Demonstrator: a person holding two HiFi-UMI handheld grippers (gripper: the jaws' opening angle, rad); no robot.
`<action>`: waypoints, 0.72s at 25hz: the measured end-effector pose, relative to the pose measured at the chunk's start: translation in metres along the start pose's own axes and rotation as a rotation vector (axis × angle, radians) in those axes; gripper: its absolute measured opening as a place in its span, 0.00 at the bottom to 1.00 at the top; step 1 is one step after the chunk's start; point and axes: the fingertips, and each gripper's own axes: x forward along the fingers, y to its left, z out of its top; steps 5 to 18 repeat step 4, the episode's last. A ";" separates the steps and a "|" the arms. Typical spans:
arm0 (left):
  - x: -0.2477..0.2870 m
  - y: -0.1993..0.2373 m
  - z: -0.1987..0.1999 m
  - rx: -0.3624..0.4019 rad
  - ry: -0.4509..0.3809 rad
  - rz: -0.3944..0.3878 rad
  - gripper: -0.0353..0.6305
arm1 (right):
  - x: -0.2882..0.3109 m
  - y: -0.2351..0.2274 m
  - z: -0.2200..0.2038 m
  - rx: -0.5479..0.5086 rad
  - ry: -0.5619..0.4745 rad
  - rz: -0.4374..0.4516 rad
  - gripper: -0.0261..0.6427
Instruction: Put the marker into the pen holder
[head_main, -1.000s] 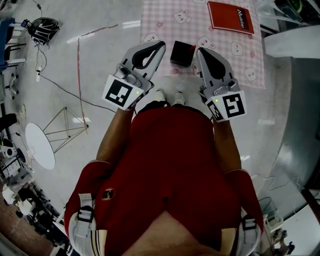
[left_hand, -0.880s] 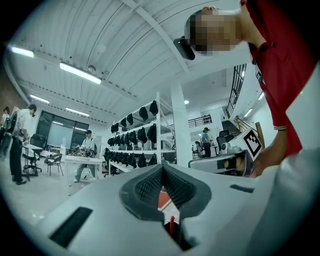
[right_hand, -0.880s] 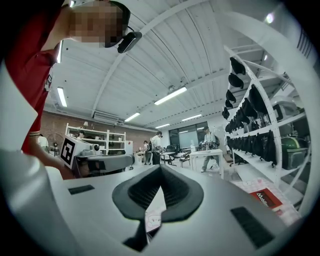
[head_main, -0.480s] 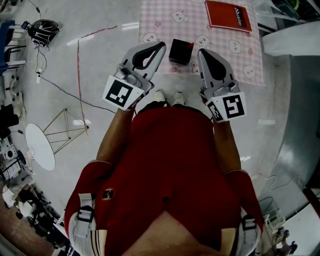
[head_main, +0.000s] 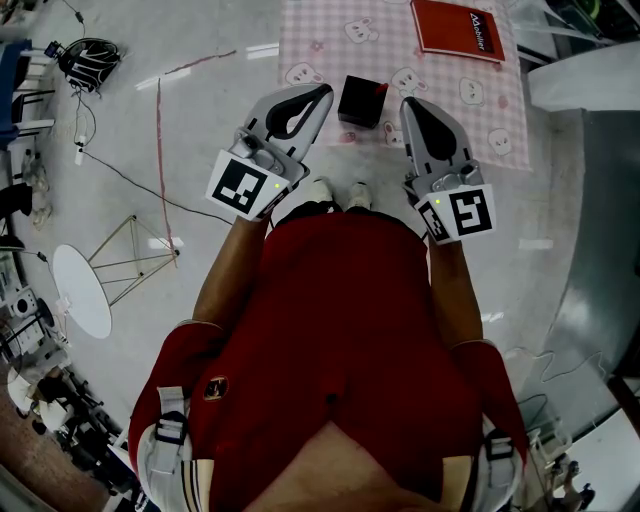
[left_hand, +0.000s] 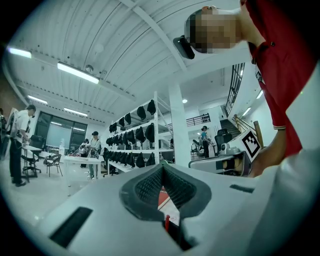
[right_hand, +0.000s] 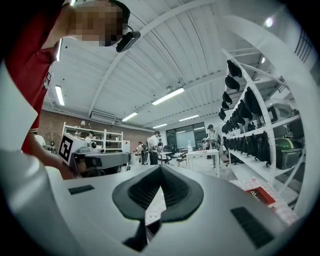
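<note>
The left tongs (head_main: 325, 93) are pinched shut with nothing in them, held level at the near edge of the table (head_main: 300, 40). Just right of their tips sits the black box (head_main: 360, 100), which I take for the pen holder. Right of that the right tongs (head_main: 410, 104) are closed and empty too. I cannot pick out the marker for sure. A sliver of red (head_main: 382, 90) at the box's right edge, between box and right tongs, may be it.

The worry is that box. It looks light, sits close to the table's front edge and is flanked by both tips, so a careless nudge could shove or tip it. If either pair goes in closed, it would likely push the marker away rather than take it. The cloth might also slide underfoot of everything.

That cloth is pink check with little cartoon faces, and a red book (head_main: 458, 30) lies beyond the right tongs. Left of the left tongs the pale floor (head_main: 200, 110) carries trailing cables (head_main: 120, 170). Around us are racks of dark gear (left_hand: 132, 142) and people at tables.
</note>
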 end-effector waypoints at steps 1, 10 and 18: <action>0.000 -0.001 0.000 0.001 0.000 -0.001 0.06 | -0.001 -0.001 0.000 0.000 0.001 -0.001 0.04; 0.003 -0.001 0.004 0.009 -0.008 -0.005 0.06 | -0.002 -0.003 -0.001 0.000 0.004 -0.006 0.04; 0.003 -0.001 0.004 0.009 -0.008 -0.005 0.06 | -0.002 -0.003 -0.001 0.000 0.004 -0.006 0.04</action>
